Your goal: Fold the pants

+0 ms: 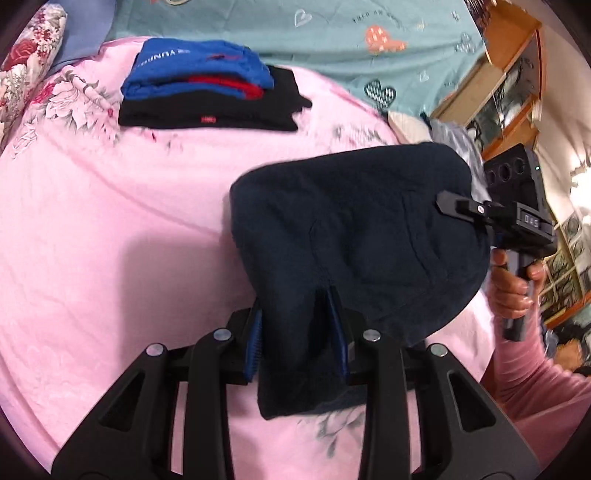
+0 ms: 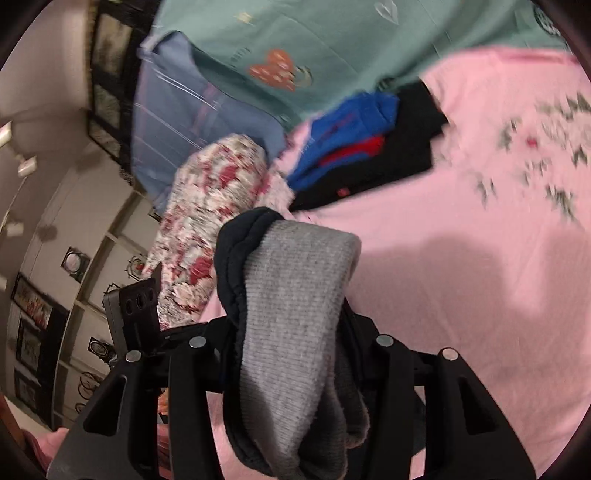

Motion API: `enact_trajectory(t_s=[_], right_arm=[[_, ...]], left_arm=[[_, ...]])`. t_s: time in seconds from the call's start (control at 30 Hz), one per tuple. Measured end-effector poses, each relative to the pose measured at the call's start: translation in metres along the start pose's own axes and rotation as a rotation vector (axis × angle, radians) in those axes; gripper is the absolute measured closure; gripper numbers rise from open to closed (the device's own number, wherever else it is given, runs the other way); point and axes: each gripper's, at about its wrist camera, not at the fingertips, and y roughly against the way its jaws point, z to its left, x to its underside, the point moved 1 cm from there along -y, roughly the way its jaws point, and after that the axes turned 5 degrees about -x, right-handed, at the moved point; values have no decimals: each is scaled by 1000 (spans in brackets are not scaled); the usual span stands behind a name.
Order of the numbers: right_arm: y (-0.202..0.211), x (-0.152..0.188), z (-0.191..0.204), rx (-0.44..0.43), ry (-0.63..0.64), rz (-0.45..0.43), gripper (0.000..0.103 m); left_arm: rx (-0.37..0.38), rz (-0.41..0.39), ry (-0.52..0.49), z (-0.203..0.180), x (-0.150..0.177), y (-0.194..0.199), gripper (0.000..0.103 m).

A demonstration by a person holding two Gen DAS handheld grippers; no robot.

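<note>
- Left gripper: clamped on a fold of the pants; the cloth passes between its blue pads and hangs out below them; one pad shows on each side of the fold
- Right gripper: closed on another part of the pants; in its own view a thick bunch of grey ribbed lining with a dark navy edge fills the gap between the fingers and droops below them
- In the left wrist view the right gripper comes in from the right, its tip pressed against the right side of the pants; a hand in a pink sleeve grips its handle
- Pants: dark navy, held up between the two grippers as a rounded, folded bundle above the bed; they hang over the near right part of the pink sheet; whether the low end touches the sheet I cannot tell
- Pile: folded clothes near the far edge of the bed, well apart from the pants; blue on top, red under it, black at the bottom
- Teal quilt: lies along the far edge, behind the pile
- Floral pillow: at the far left corner
- Wooden shelves: beyond the far right corner
</note>
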Motion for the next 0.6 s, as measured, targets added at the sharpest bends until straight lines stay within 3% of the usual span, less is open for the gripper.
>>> enact_trajectory(t_s=[0.17,0.2,0.27,0.3,0.33,0.37,0.4,0.5,0.6], right_arm=[[12,59,-5,45,-161,45,55],[13,70,-7,83,-171,41,54],[13,89,-13,253,-172,38,46],[16,96,-18,309,-180,37,40],[20,102,-23,307,-199,32,38],[25,107,-28,264,-229,28,37],[33,114,-34,178,-279,24,37],[48,126,-51,40,-367,10,33],[51,127,-67,-13,-411,-23,28]], left_arm=[[2,1,20,17,14,-1,68],[5,-2,32,22,15,-1,67],[10,10,47,30,18,-1,65],[12,17,46,33,19,-2,58],[15,26,42,34,20,-3,47],[15,35,37,34,21,-4,43],[20,49,26,34,24,-6,36],[61,91,11,32,27,-15,35],[167,147,28,34,28,-29,35]])
